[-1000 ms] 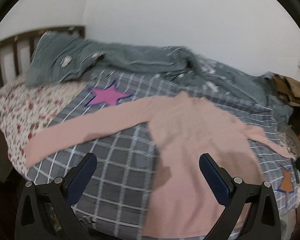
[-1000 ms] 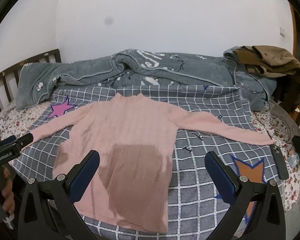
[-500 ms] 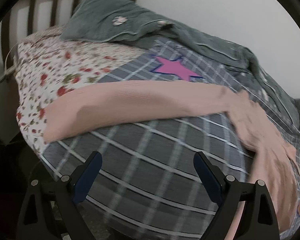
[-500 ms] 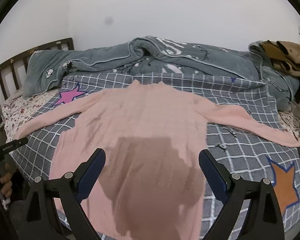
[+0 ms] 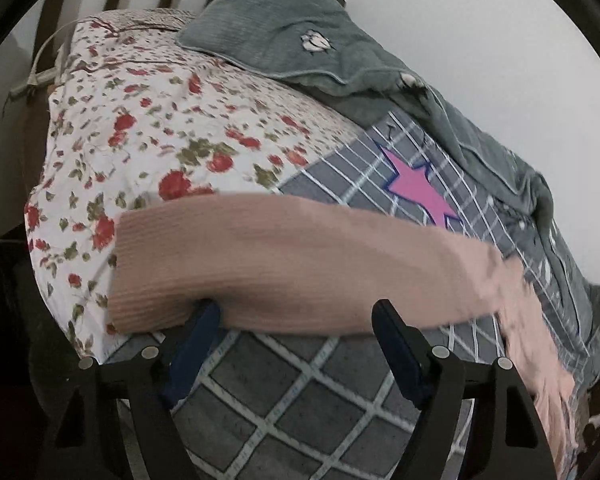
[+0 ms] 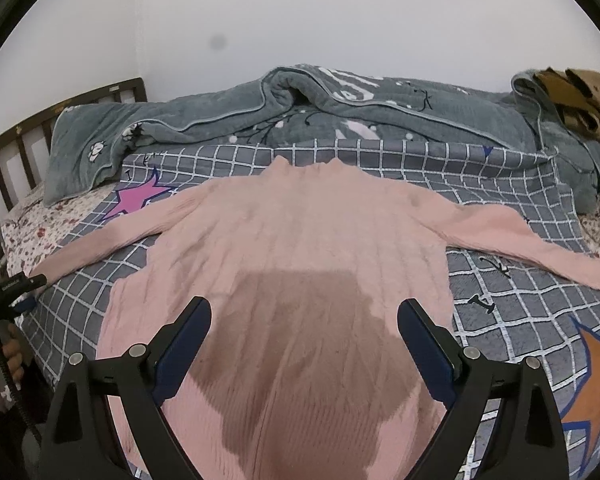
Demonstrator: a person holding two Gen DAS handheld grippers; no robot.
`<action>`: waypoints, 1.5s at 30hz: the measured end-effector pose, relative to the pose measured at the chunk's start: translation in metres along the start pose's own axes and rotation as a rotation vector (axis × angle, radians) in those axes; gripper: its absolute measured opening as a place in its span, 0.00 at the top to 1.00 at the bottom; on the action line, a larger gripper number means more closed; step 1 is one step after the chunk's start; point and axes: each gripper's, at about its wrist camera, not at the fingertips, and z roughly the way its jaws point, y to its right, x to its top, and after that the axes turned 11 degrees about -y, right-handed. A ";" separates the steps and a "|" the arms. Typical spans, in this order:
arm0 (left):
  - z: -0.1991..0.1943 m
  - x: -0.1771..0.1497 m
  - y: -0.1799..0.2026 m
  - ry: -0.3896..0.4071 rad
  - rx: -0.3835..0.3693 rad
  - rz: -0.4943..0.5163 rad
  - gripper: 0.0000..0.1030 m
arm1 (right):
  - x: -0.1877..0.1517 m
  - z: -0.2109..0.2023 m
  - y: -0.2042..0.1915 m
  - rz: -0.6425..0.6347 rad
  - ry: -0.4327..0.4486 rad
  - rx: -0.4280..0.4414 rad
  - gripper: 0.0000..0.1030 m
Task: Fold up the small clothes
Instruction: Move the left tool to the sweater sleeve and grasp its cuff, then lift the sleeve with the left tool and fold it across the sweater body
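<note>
A pink knit sweater [image 6: 300,232] lies flat on the checked bedspread [image 6: 500,272], sleeves spread out, with a large dark damp-looking patch [image 6: 300,340] on its lower body. In the left wrist view its left sleeve [image 5: 300,264] runs across the bed's corner. My left gripper [image 5: 296,312] is at the sleeve's near edge by the cuff, its jaws closing; the left fingertip [image 5: 208,316] is tucked at the cloth's edge, and no pad presses on it. My right gripper [image 6: 304,308] hovers open over the dark patch, holding nothing.
A grey quilt [image 6: 340,112] is bunched along the far side by the wall. Brown clothes [image 6: 580,96] lie at the back right. A floral sheet [image 5: 160,140] covers the left corner by the wooden headboard [image 6: 40,136]. A hand [image 6: 0,356] holds the left gripper [image 6: 16,284].
The left gripper swung left and down to the sleeve's cuff end, rolling as it went, and its jaws narrowed. The right gripper came down and closer over the sweater's body.
</note>
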 end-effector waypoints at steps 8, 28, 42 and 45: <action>-0.002 0.013 0.008 0.040 0.151 0.032 0.73 | 0.021 0.004 0.009 -0.018 0.026 0.000 0.10; -0.056 0.010 0.228 0.194 0.155 0.401 0.98 | 0.051 -0.002 0.116 0.103 0.134 0.097 0.10; -0.020 -0.036 0.216 0.008 0.138 0.247 0.64 | 0.019 -0.019 0.165 0.148 0.137 0.035 0.09; -0.015 -0.033 0.178 -0.022 0.171 0.197 0.59 | 0.020 -0.014 0.152 0.133 0.135 0.048 0.09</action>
